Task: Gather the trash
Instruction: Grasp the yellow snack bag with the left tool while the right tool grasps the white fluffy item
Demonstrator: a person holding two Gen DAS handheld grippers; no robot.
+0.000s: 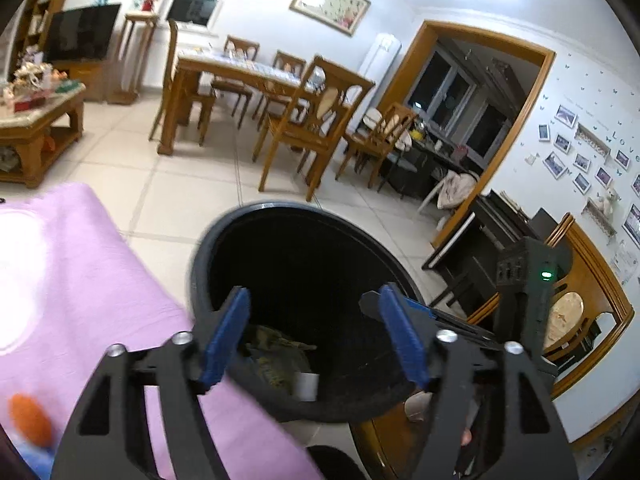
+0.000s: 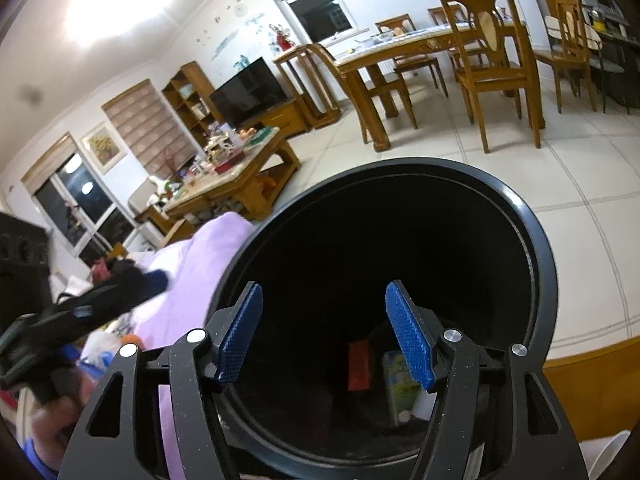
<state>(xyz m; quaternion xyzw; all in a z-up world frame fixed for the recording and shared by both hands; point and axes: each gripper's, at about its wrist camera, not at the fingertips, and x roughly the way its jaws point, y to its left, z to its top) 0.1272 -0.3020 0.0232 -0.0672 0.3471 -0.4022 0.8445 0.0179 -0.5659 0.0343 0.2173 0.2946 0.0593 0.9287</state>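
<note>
A round black trash bin point(image 1: 240, 224) stands beside a pink-covered surface point(image 1: 80, 264). My left gripper point(image 1: 316, 332) is open and empty over the bin's near rim. Crumpled wrappers point(image 1: 276, 360) and a small white cup point(image 1: 306, 386) lie in the bin's bottom. In the right wrist view the bin point(image 2: 536, 240) fills the middle. My right gripper point(image 2: 324, 332) is open and empty above its mouth. A red packet point(image 2: 359, 364) and a yellow-green carton point(image 2: 402, 384) lie inside. The left gripper point(image 2: 120, 286) shows at the left edge of the right wrist view.
An orange object point(image 1: 30, 420) lies on the pink cover. A wooden dining table with chairs point(image 1: 256, 76) stands across the tiled floor. A cluttered coffee table point(image 2: 236, 168) and a TV point(image 2: 250, 90) stand further off. A dark piano point(image 1: 492, 236) is at the right.
</note>
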